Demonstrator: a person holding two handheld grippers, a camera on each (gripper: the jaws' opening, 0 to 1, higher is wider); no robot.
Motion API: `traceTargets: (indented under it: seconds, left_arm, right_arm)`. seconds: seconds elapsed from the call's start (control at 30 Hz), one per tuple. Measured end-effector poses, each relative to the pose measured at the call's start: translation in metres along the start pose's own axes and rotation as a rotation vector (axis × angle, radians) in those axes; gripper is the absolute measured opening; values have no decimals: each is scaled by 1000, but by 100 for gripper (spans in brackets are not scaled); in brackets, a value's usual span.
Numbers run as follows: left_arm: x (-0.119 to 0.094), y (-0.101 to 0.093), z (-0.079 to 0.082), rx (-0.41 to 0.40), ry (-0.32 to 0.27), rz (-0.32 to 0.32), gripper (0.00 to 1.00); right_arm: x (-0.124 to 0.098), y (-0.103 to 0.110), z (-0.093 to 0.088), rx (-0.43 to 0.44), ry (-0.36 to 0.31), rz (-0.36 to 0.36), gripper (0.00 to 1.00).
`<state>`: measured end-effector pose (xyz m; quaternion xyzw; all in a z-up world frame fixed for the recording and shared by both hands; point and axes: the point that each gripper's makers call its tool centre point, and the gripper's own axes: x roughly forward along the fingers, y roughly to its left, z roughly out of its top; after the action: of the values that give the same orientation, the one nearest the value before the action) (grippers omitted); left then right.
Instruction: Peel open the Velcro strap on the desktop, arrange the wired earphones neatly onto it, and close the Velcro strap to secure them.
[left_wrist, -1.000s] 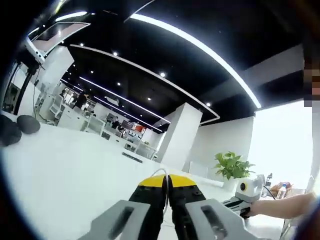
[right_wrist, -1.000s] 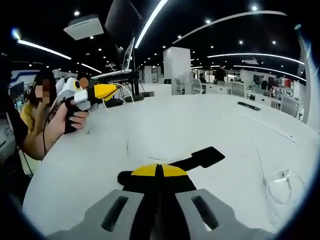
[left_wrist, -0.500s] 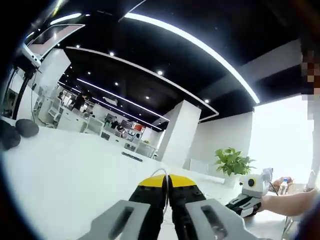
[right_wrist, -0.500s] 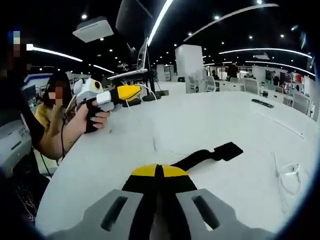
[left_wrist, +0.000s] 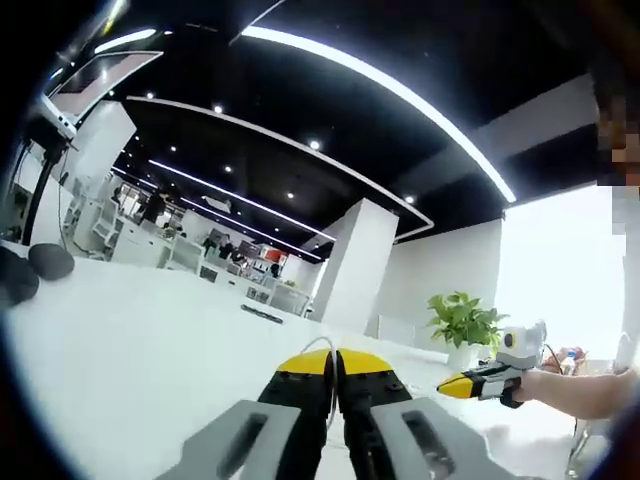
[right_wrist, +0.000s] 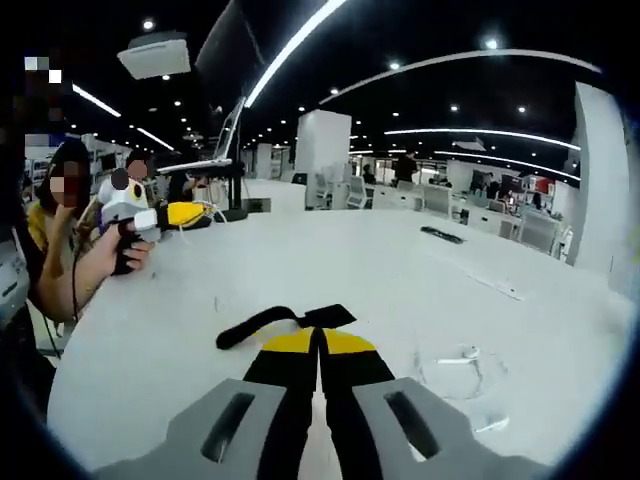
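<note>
In the right gripper view my right gripper is shut, and the black Velcro strap runs from its tips out to the left, just over the white desktop. The white earphones lie coiled on the desk to the right of the jaws. My left gripper is held up at the far left by a hand, a white wire looping at its yellow tips. In the left gripper view my left gripper is shut on that thin white wire. The right gripper comes in from the right.
Dark rounded objects sit on the desk at the far left of the left gripper view. A potted plant stands behind the right gripper. A monitor on a stand rises behind the left gripper. People sit at the left desk edge.
The right gripper view has swung round. The strap, which pointed up and right from the jaws, now trails to the left. In the left gripper view the right gripper has turned its yellow tips leftward.
</note>
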<state>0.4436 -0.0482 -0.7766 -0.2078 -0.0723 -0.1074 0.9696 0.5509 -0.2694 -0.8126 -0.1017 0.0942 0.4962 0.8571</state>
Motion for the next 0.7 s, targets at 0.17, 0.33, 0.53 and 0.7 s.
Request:
traceTargets:
  seconds: [0.17,0.33,0.53,0.7]
  left_arm:
    - [0,-3,-4,13,17,-10,5]
    - [1,-5,-8,26,35,-19,5]
    - [1,-8,-9,36,42,-30,5]
    - [2,-10,-12,40,54,-38,5]
  right_arm:
    - [19,-42,-13,71,41,-152,3]
    - [37,-58,-17,116,54,-235,3]
    - [50,-67,-23,22,120,-288,3]
    - [53,-73,-18,42,97,-303,4]
